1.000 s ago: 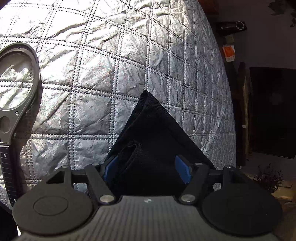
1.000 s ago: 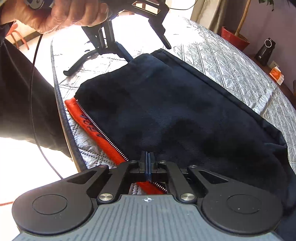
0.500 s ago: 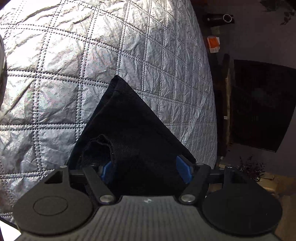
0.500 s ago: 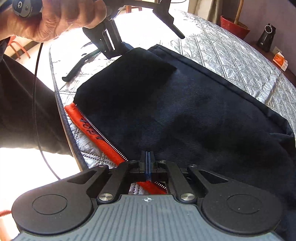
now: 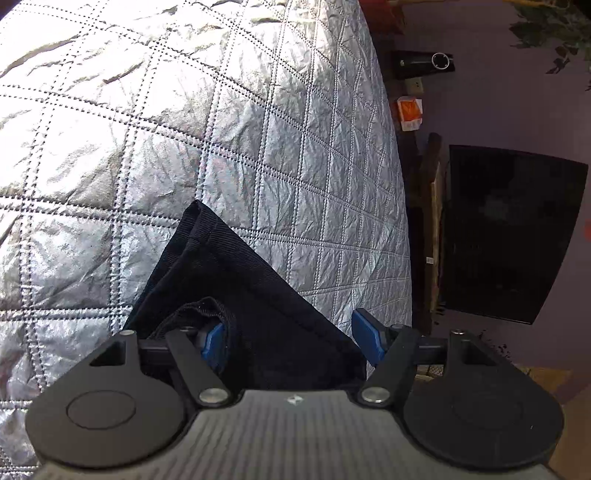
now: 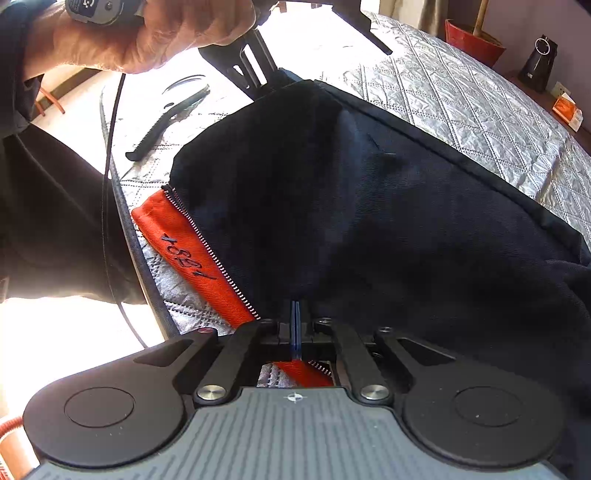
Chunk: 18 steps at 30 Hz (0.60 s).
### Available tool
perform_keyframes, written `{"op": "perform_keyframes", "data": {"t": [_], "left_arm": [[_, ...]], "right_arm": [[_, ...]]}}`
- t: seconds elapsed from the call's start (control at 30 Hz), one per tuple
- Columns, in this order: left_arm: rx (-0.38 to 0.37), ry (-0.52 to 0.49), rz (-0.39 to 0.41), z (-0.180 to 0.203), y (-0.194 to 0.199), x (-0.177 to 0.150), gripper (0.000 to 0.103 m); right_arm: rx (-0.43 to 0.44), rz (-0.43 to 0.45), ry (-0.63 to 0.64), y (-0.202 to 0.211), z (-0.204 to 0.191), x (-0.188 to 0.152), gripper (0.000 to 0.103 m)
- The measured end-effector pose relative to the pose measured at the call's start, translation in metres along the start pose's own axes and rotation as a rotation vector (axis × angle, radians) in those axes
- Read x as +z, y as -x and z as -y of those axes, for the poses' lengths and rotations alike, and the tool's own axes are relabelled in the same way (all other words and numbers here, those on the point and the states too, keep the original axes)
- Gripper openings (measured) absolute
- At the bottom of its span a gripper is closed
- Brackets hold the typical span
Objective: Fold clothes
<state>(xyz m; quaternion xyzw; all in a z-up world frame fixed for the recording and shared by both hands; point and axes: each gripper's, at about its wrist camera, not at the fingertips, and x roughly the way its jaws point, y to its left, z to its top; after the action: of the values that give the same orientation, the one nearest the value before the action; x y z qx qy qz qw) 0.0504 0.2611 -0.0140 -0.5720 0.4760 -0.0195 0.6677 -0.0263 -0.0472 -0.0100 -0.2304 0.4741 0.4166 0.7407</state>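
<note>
A dark navy garment (image 6: 369,206) lies across the quilted silver cover (image 6: 461,96); its orange zipper tape (image 6: 199,258) shows along the near edge. My right gripper (image 6: 295,321) is shut on the garment's near edge beside that zipper. A hand (image 6: 155,33) holds the left gripper at the garment's far corner. In the left wrist view, my left gripper (image 5: 291,341) is open with the pointed garment corner (image 5: 229,280) between its blue pads (image 5: 365,339). A fold of cloth drapes over the left pad.
A black ring-ended tool (image 6: 166,114) lies on the cover near the left edge. A person's dark-clothed body (image 6: 48,221) stands at that edge. Beyond the far edge are a red pot (image 6: 472,44), a black device (image 6: 539,62), an orange box (image 5: 410,114) and a dark screen (image 5: 509,232).
The left gripper has shifted along the corner, staying open, and the ring-ended tool has left its view. In the right wrist view, hand and garment corner have come closer. The right gripper keeps its hold.
</note>
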Motion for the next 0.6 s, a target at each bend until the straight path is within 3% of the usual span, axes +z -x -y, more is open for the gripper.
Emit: {"op": "perform_keyframes", "data": {"t": [0.2,0.3,0.5,0.6], "left_arm": [[0.057,-0.076,-0.014,0.003,-0.002,0.001,0.064],[0.085,-0.114,-0.02,0.004,-0.003,0.002,0.058],[0.118,-0.163,-0.032,0.011,0.002,-0.001,0.062],[0.133,-0.186,-0.037,0.015,0.005,-0.002,0.062]], "right_arm": [[0.008,0.008,-0.011,0.0,0.002,-0.002,0.003],[0.01,0.014,-0.013,0.0,0.002,-0.003,0.003],[0.004,0.037,-0.016,0.001,0.002,-0.005,0.003],[-0.043,0.067,0.042,0.002,-0.01,-0.005,0.006]]}}
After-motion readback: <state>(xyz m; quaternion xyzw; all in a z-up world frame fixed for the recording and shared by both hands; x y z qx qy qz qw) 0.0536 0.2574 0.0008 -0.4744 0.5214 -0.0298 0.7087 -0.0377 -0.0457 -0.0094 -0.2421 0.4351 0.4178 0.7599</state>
